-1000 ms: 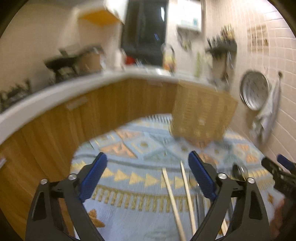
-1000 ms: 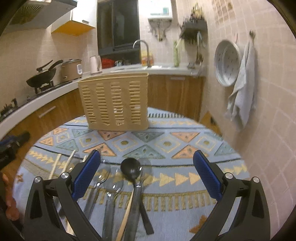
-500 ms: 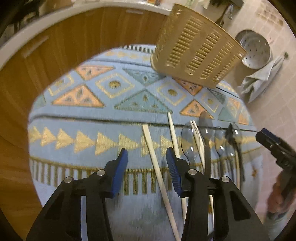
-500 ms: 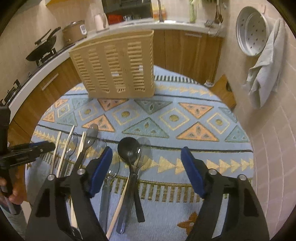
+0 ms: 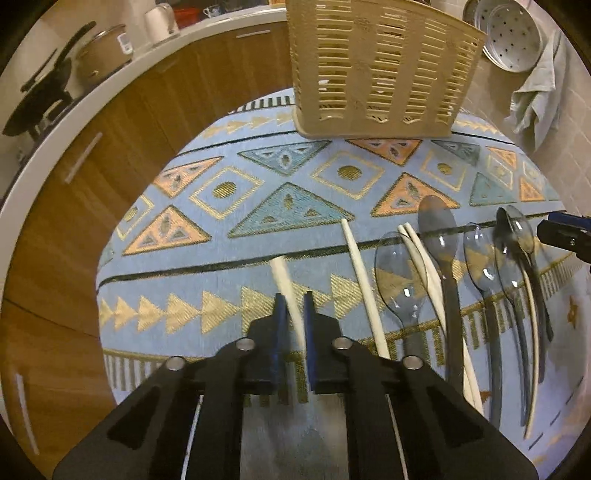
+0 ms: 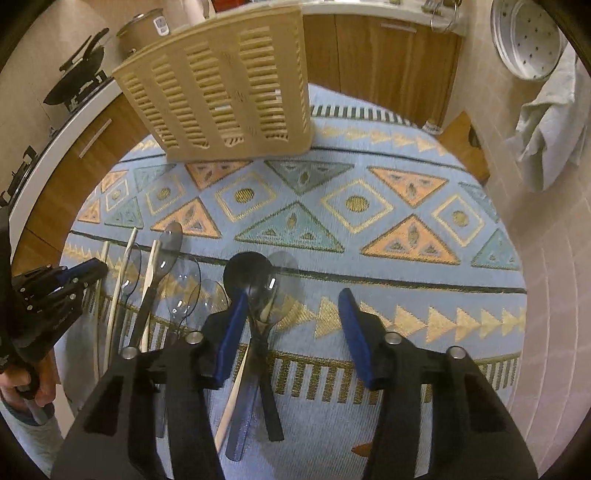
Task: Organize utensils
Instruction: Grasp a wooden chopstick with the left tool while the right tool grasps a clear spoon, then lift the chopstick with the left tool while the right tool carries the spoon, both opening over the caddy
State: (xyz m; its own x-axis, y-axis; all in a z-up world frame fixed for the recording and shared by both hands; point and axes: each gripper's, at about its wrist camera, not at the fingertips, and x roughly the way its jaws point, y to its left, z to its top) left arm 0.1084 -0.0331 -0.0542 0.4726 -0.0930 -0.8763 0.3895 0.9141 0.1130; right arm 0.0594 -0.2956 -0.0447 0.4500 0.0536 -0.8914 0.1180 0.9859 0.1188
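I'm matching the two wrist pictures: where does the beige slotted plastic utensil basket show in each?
Left wrist view: the beige slotted plastic utensil basket stands top centre, at the far edge of the blue patterned tablecloth.
Right wrist view: the basket sits upper left of centre, looking tilted.
Shared landmark: the perforated round metal tray hanging on the tiled wall, upper right in both.

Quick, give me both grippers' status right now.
Left gripper: closed on a white chopstick.
Right gripper: open, holding nothing, over the black spoon.
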